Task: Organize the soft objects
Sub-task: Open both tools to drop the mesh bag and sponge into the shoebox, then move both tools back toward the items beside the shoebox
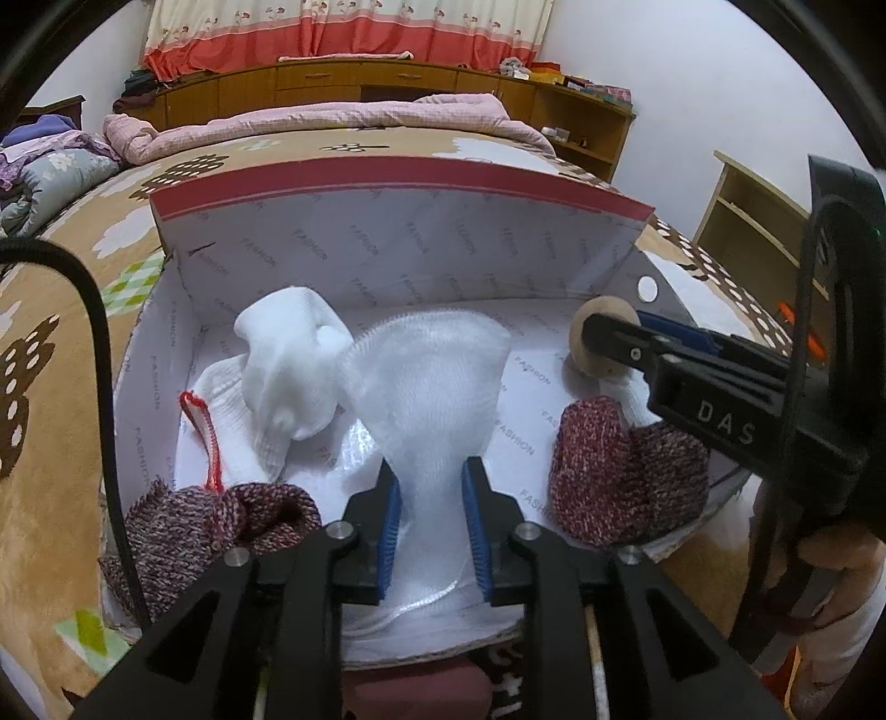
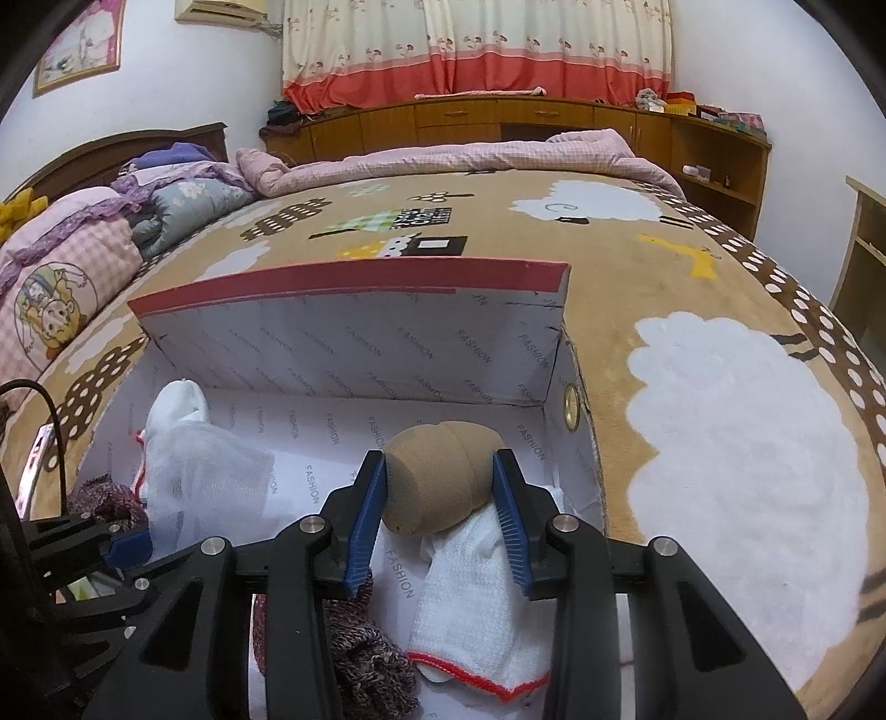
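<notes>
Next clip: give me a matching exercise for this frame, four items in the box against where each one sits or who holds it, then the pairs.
Items:
1. tan foam roll
2. white mesh cloth
3. white glove with red hem
4. maroon knit piece with red loop

Places:
A. near left corner of the box
B. between the left claw's pads
C. between the right claw's pads
D. on the box floor under the right claw

Pairs: 1-C, 2-B, 3-D, 4-A

I see a bed (image 2: 554,266) under a tan cartoon blanket, folded quilts (image 2: 83,243) far left, wooden cabinets (image 2: 498,119) along the far white wall, and red-banded curtains (image 2: 476,44) above.
</notes>
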Demonstrator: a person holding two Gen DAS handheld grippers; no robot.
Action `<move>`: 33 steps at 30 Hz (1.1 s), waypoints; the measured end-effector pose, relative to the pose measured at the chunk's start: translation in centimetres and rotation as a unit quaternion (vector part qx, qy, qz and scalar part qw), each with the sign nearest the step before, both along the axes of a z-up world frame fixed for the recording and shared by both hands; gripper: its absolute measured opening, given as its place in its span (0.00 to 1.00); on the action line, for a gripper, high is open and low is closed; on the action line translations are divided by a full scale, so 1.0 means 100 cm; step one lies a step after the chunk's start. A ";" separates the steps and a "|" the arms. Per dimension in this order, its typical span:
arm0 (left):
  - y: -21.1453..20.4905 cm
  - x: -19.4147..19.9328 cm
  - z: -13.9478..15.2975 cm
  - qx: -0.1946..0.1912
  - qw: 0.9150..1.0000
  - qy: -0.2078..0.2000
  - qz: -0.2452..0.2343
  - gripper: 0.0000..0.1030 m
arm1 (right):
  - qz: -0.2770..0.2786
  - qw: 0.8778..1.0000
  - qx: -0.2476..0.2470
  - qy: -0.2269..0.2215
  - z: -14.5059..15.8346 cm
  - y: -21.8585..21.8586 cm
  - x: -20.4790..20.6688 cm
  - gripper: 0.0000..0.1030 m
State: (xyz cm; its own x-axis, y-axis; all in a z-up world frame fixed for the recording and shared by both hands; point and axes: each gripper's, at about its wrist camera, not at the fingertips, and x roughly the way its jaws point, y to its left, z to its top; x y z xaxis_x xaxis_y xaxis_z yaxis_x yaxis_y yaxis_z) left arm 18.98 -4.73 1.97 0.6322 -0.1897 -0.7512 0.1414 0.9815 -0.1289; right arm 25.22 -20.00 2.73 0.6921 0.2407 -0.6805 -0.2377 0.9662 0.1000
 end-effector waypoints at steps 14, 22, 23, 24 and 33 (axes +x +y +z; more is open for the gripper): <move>-0.005 -0.005 0.004 0.008 1.000 0.000 -0.006 0.54 | -0.014 0.999 0.030 0.001 0.010 -0.011 -0.004 0.55; -0.003 -0.012 0.010 0.017 1.000 -0.003 0.004 0.61 | -0.023 0.999 0.033 -0.005 0.018 -0.016 -0.014 0.58; -0.003 -0.013 0.011 0.017 1.000 -0.002 0.004 0.61 | -0.023 0.999 0.034 -0.006 0.019 -0.017 -0.015 0.58; -0.003 -0.014 0.012 0.017 1.000 -0.002 0.004 0.61 | -0.024 0.999 0.035 -0.006 0.020 -0.018 -0.016 0.58; -0.004 -0.025 0.020 0.020 1.000 -0.006 0.005 0.61 | -0.027 0.999 0.040 -0.017 0.032 -0.023 -0.032 0.58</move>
State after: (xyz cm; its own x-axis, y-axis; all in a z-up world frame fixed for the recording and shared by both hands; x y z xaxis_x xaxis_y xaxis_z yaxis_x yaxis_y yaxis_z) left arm 16.45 -5.11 3.93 0.6434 -0.1530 -0.7501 0.1323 0.9873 -0.0878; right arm 22.06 -22.31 5.96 0.7274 0.2549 -0.6371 -0.1899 0.9670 0.1700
